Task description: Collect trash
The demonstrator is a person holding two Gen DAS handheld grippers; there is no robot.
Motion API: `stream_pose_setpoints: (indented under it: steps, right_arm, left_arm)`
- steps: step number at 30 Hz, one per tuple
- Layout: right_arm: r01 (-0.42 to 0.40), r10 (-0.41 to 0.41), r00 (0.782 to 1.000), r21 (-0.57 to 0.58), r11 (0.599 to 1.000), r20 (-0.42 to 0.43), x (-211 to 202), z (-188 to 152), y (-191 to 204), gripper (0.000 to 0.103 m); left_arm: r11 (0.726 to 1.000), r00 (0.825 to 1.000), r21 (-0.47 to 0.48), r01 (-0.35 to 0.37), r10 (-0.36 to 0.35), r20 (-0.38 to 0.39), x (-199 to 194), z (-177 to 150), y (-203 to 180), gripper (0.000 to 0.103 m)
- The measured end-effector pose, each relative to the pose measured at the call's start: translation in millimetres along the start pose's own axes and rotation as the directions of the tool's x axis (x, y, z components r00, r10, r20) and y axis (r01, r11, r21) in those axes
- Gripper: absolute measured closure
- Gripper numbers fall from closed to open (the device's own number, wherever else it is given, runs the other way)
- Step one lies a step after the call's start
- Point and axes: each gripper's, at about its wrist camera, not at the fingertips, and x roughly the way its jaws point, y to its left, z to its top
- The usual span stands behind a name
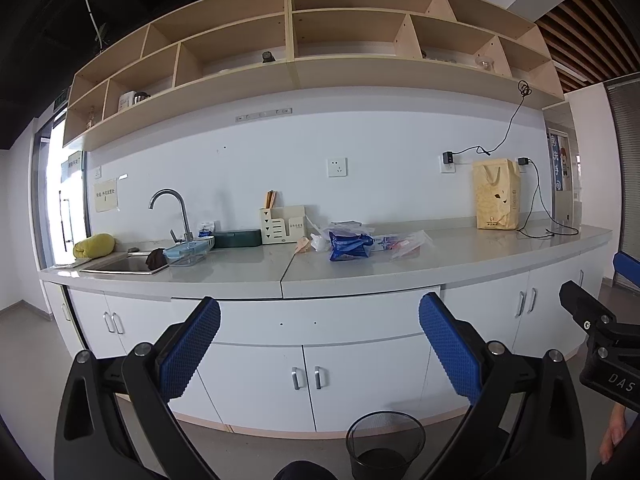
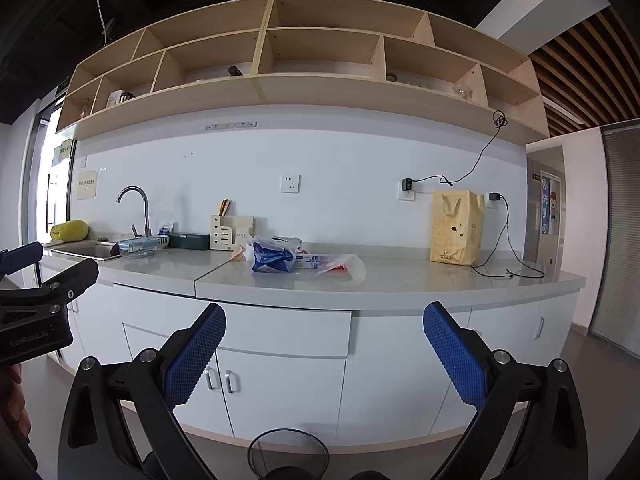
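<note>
Trash lies on the grey counter (image 1: 240,268): a blue plastic bag (image 1: 350,243), a clear wrapper with red and blue print (image 1: 404,243), a white crumpled piece (image 1: 319,242) and a tan paper scrap (image 1: 303,245). They also show in the right wrist view: blue bag (image 2: 272,258), clear wrapper (image 2: 338,266). A black mesh bin (image 1: 385,444) stands on the floor below, also in the right wrist view (image 2: 288,454). My left gripper (image 1: 320,344) and right gripper (image 2: 325,350) are open, empty, held well back from the counter.
A sink (image 1: 128,265) with a tap (image 1: 170,212), a blue dish rack (image 1: 188,250), a green box (image 1: 238,238), a cream utensil holder (image 1: 282,226), a yellow paper bag (image 1: 496,194) and a black cable (image 1: 548,232) are on the counter. White cabinets (image 1: 304,376) stand below.
</note>
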Motion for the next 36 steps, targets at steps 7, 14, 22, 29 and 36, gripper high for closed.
stream_pose_setpoints:
  steps: [7, 14, 22, 29, 36]
  right_arm:
    - [-0.001, 0.001, 1.000, -0.001, 1.000, 0.002, -0.7, -2.6, 2.0, 0.003]
    - [0.000, 0.000, 1.000, 0.000, 1.000, 0.000, -0.6, -1.7, 2.1, 0.003]
    - [0.000, 0.000, 1.000, -0.002, 1.000, -0.003, 2.7, -3.5, 3.4, 0.003]
    - [0.025, -0.025, 1.000, -0.018, 1.000, 0.004, 3.8, -5.6, 4.0, 0.003]
    - [0.020, -0.020, 1.000, -0.014, 1.000, 0.002, 3.3, -5.8, 1.1, 0.003]
  left_arm:
    - [1.000, 1.000, 0.008, -0.004, 0.004, -0.004, 0.7, 3.7, -0.6, 0.004]
    - [1.000, 1.000, 0.006, -0.001, 0.001, -0.006, 0.5, 3.8, 0.5, 0.004]
    - [1.000, 1.000, 0.010, -0.001, 0.001, -0.006, 0.1, 3.8, 1.4, 0.004]
    - [1.000, 1.000, 0.020, -0.005, 0.005, -0.011, 1.4, 2.7, 0.5, 0.004]
    - [1.000, 1.000, 0.024, -0.005, 0.005, -0.011, 1.3, 3.7, 0.3, 0.004]
